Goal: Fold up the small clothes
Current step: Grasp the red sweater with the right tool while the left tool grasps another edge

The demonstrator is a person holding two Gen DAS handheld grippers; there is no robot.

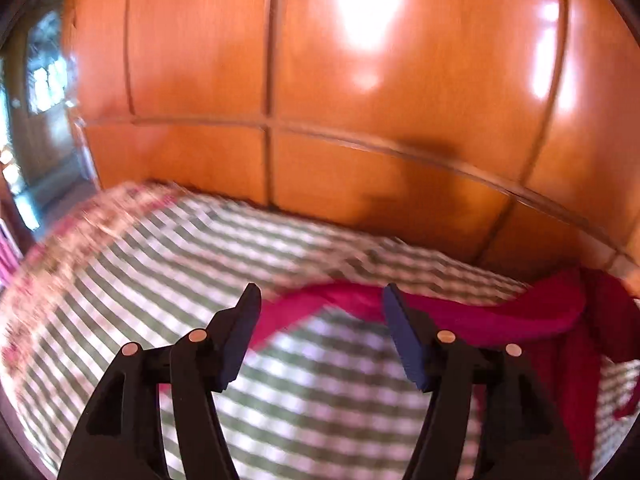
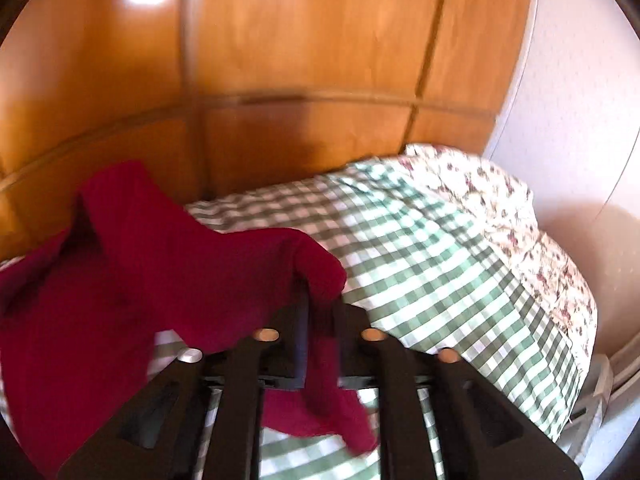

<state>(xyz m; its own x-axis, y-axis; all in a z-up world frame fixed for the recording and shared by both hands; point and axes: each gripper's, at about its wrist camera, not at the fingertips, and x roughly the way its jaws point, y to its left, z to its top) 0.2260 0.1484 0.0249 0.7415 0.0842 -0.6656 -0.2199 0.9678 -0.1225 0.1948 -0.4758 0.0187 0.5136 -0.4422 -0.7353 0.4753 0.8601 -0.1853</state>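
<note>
- Writing, labels, brand marks: I can read none anywhere in either view, not on the cloth, the bedding or the gripper bodies.
- My left gripper (image 1: 318, 300) has its jaws standing well apart, and nothing is pinched between them.
- A red garment (image 1: 500, 320) runs as a thin band across the gap beyond the left fingertips (image 1: 250, 300); whether it brushes the right-hand pad I cannot tell through the blur.
- From that band the garment sweeps to the right of the left wrist view and hangs there in a bunched fold near the edge of the bed.
- Under it lies a green-and-white checked bedcover (image 1: 200, 280), with a floral border along its left side.
- An orange wooden wardrobe (image 1: 320, 80) with glossy panels fills the background, with bright light spots on it.
- In the right wrist view, my right gripper (image 2: 320, 304) has its jaws only narrowly parted.
- A strip of the red garment (image 2: 140, 260) passes down through that gap and trails out below; I cannot tell whether the pads are pressing on it.
- The bulk of the garment is lifted and draped to the left of the right gripper, above the checked cover.
- A floral pillow (image 2: 500, 208) sits at the far right of the bed, next to a white wall (image 2: 580, 100).
</note>
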